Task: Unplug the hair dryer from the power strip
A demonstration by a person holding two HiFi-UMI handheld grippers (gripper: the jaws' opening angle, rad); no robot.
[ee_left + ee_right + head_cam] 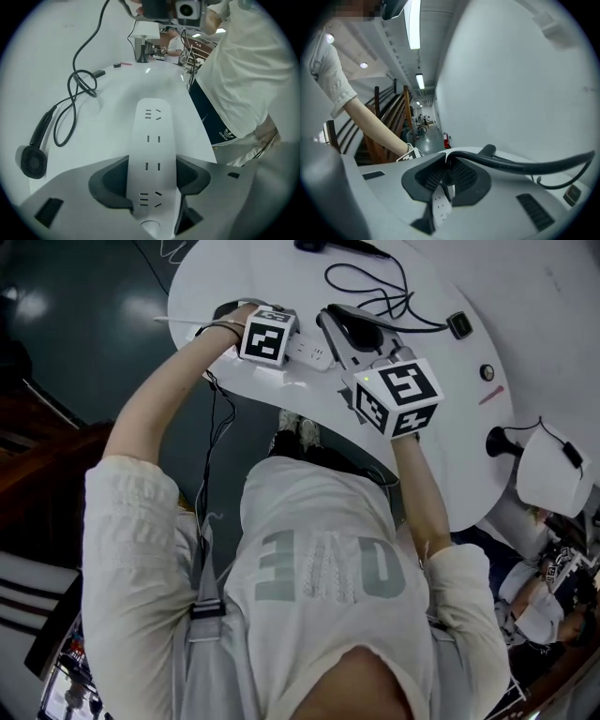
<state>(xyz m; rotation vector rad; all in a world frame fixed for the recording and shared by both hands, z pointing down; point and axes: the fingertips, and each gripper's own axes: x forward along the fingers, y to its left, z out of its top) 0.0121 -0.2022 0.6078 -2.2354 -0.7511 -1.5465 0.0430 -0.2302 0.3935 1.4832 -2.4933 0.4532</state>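
A white power strip [311, 354] [152, 136] lies near the front edge of the white table [469, 456]. My left gripper [281, 351] [152, 177] points steeply down, its jaws pressed against the strip's two long sides; every socket I can see is empty. My right gripper [333, 320] [447, 177] is shut on the black plug [449, 169] and holds it in the air above the strip [439, 206]. The black cable [511, 164] [75, 89] [375, 287] runs in loops across the table to the black hair dryer [35, 159] [337, 245].
A black adapter [459, 324], a small round knob [487, 372] and a red pen [491, 395] lie at the table's right side. A white lamp [553, 470] [143, 44] stands by the far right edge. Another person sits beyond it.
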